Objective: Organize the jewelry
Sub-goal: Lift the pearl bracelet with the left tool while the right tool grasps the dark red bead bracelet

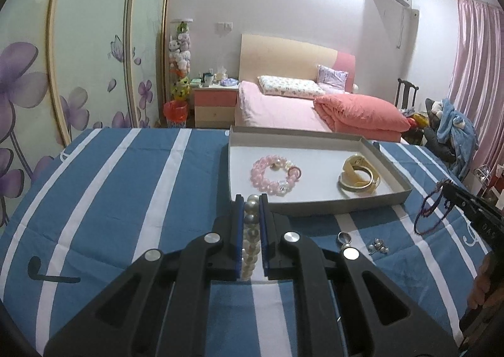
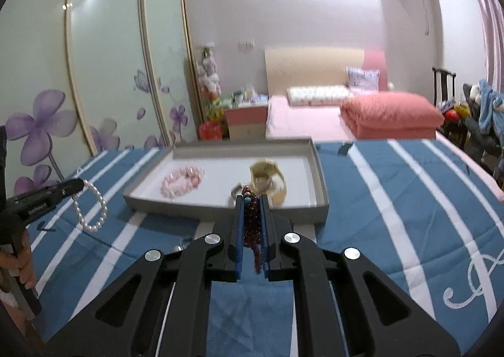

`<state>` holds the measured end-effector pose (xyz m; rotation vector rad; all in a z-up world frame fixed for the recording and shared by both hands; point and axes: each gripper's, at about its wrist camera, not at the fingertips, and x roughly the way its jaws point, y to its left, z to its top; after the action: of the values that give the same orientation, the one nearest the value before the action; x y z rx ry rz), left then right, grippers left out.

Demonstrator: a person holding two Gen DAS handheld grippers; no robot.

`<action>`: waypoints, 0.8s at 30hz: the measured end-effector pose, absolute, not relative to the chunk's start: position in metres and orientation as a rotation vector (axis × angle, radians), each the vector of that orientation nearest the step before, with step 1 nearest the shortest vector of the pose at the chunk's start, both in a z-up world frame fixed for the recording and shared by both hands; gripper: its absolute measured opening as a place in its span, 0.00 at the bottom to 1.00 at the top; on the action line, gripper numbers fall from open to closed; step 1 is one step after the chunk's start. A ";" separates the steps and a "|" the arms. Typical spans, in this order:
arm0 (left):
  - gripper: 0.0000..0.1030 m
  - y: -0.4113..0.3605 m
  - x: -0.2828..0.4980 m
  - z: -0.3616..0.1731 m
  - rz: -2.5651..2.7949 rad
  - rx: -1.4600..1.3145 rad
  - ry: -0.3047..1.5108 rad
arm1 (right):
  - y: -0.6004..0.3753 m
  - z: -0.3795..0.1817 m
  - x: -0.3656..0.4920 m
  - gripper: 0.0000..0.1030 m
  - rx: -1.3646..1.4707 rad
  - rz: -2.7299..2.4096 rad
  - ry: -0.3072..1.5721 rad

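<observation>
A: What's in each pair of tongs?

B: My left gripper [image 1: 252,199] pinches a pearl bracelet [image 1: 251,231] between its pads. My right gripper [image 2: 252,199] pinches a dark red bead bracelet [image 2: 252,224]. Both hang clear of the cloth, just in front of the grey tray [image 1: 315,207].

A: Any difference between the views?

B: Only the left view shows two small silver pieces [image 1: 378,246] on the striped cloth [image 1: 126,199], in front of the tray. The right view shows the pearl loop dangling whole; it is blurred.

A: Counts?

B: In the tray: one pink bead bracelet [image 1: 275,176], and gold bangles [image 1: 359,177], number unclear. Two bracelets held.

A: Room?

B: The tray's middle floor is bare. Left of the tray the cloth is open to the table edge.
</observation>
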<state>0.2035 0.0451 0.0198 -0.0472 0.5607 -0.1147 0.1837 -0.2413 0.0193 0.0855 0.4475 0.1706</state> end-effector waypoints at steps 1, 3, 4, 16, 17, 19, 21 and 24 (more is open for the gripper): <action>0.10 0.045 0.202 0.021 -0.114 -0.047 0.551 | -0.241 0.022 0.181 0.10 0.085 0.169 0.429; 0.10 0.042 0.198 0.026 -0.112 -0.046 0.525 | -0.241 0.028 0.177 0.10 0.086 0.165 0.391; 0.10 0.042 0.196 0.028 -0.111 -0.047 0.514 | -0.241 0.031 0.175 0.10 0.087 0.163 0.373; 0.10 0.030 0.174 0.047 -0.093 -0.042 0.358 | -0.239 0.046 0.165 0.10 0.079 0.147 0.247; 0.10 0.030 0.173 0.047 -0.091 -0.038 0.349 | -0.238 0.046 0.164 0.10 0.077 0.145 0.239; 0.10 0.024 0.171 0.048 -0.087 -0.022 0.326 | -0.237 0.047 0.164 0.10 0.073 0.142 0.226; 0.10 0.020 0.168 0.047 -0.090 -0.011 0.313 | -0.236 0.048 0.164 0.10 0.070 0.141 0.216; 0.10 0.015 0.167 0.047 -0.092 -0.001 0.299 | -0.235 0.048 0.164 0.10 0.064 0.143 0.207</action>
<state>0.1666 0.0146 0.0474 -0.0007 0.2994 -0.0921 0.1639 -0.2347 0.0480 0.0637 0.2066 0.1432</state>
